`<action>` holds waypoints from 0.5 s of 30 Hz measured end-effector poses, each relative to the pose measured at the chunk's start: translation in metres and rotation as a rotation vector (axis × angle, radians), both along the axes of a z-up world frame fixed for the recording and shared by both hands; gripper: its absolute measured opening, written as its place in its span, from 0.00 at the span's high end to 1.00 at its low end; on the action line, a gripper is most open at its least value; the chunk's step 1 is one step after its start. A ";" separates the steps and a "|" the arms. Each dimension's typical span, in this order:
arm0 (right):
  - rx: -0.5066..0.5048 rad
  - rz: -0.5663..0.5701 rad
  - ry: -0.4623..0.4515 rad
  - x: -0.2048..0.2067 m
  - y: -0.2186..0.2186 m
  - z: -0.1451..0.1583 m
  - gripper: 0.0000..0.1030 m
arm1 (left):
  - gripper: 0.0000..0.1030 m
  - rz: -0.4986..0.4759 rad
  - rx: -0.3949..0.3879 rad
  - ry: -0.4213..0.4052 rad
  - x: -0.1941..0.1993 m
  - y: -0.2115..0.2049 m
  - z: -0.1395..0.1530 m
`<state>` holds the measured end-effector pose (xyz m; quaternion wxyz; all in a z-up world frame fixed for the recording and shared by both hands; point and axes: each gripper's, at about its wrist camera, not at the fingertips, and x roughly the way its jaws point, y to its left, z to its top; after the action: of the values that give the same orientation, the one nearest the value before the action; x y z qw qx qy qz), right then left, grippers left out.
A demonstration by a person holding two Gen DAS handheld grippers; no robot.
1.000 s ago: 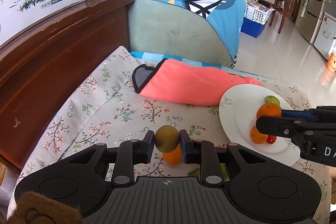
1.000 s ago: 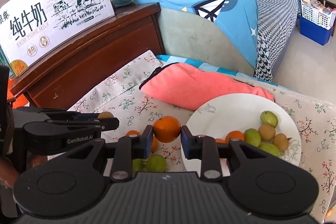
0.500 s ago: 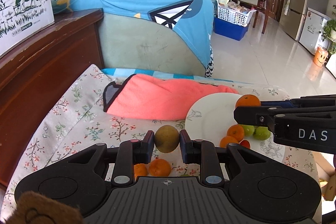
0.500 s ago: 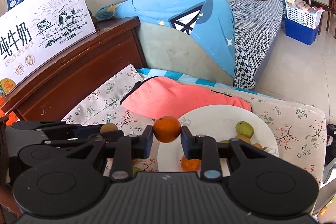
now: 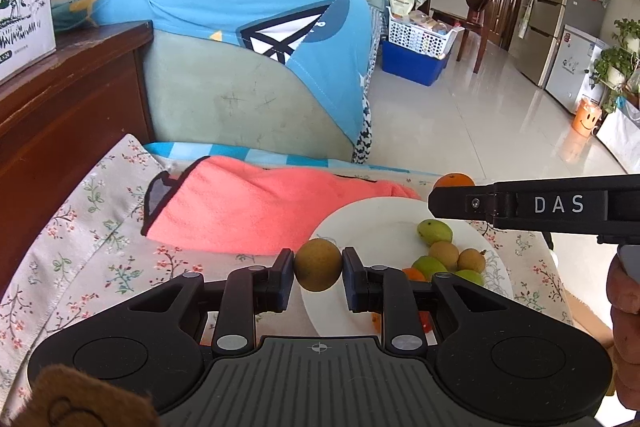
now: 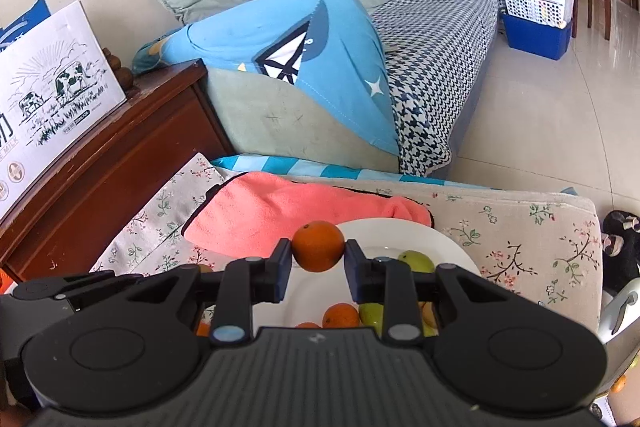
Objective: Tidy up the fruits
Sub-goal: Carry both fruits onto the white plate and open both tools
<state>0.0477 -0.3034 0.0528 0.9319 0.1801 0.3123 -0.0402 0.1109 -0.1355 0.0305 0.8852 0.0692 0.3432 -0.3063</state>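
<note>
Tools angled down over plate: left tool grips brown fruit, right tool grips orange.

Both grippers have carried their fruit sideways toward the white plate: the brown fruit now hangs at its rim, the orange above its near edge.

Plate far-left half lying bare in mid frame; fruit pile crowding lower right. Pink towel blocking upper left, right gripper overhanging right rim.
</note>
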 end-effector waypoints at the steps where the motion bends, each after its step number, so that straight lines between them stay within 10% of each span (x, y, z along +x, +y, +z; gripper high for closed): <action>1: 0.013 -0.007 0.006 0.001 -0.002 -0.002 0.72 | 0.77 -0.003 -0.003 0.003 0.001 -0.001 -0.001; 15: 0.095 -0.039 0.098 0.020 -0.014 -0.035 0.72 | 0.77 -0.062 -0.005 0.063 0.008 -0.025 -0.028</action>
<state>0.0678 -0.3170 0.0183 0.9049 0.2281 0.3554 -0.0523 0.1190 -0.1608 0.0027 0.8641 0.0678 0.3679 -0.3367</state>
